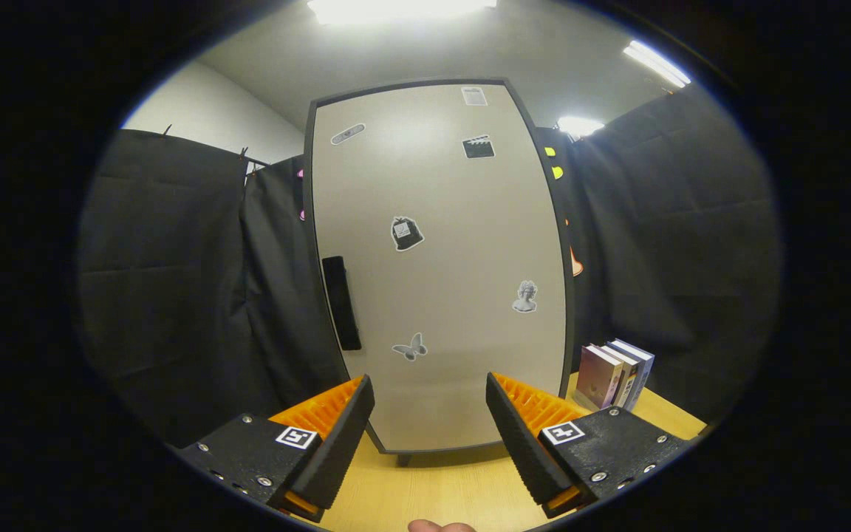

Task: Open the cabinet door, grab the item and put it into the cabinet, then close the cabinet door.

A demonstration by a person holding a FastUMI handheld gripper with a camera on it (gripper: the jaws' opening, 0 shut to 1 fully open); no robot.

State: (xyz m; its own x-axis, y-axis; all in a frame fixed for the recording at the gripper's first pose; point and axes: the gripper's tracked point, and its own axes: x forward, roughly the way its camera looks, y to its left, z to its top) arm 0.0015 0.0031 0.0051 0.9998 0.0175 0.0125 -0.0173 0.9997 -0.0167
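Note:
A tall pale cabinet (440,258) stands on the wooden table (433,488), straight ahead of my gripper (431,406). Its door is shut and carries several small stickers. A dark vertical handle (341,303) sits along the door's left side, beyond and a little above my left finger (337,436). To the right of the cabinet, beyond my right finger (521,436), stand a few upright books (614,375). My gripper is open with nothing between its fingers, held back from the door.
Black cloth walls close in on both sides and behind the cabinet. A fingertip (440,526) of a person shows at the table's near edge, below the fingers. Bright ceiling lights (396,9) glare overhead.

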